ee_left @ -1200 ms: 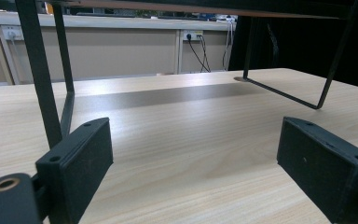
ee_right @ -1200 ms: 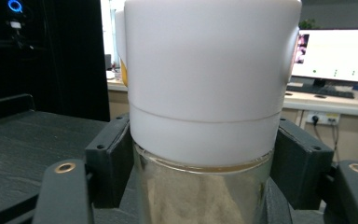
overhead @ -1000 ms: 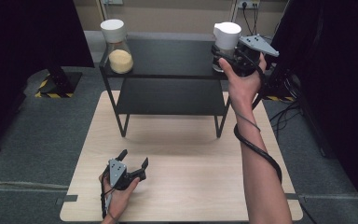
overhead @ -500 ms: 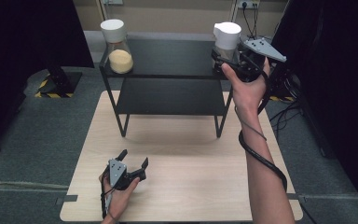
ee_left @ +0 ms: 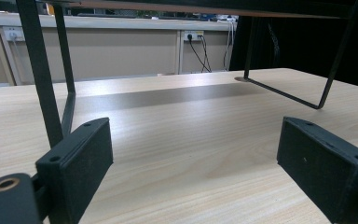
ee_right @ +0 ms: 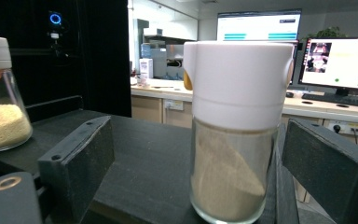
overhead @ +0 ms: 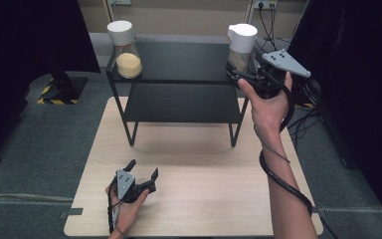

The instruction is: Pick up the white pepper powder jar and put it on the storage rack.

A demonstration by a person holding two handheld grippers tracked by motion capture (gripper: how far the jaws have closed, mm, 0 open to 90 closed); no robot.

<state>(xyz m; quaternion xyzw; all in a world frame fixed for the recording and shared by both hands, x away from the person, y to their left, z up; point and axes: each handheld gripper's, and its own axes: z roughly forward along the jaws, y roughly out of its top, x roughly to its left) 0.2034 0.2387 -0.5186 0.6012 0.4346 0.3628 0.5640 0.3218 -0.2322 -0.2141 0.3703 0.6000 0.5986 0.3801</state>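
Right gripper jaws have just been opening and stand apart around the white-capped jar on the shelf's top right corner; placement looks done, withdrawal remains. Left gripper rests spread.

No legible text, label, brand or number; monitor writing too blurred.

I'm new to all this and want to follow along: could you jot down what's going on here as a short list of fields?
Setting: black two-tier shelf on a wooden table
Right gripper: jaws have just been opening, now apart around the white-capped jar, pads clear of it
Left gripper: open, low over the table
Other jar: yellow grains, shelf's far left corner
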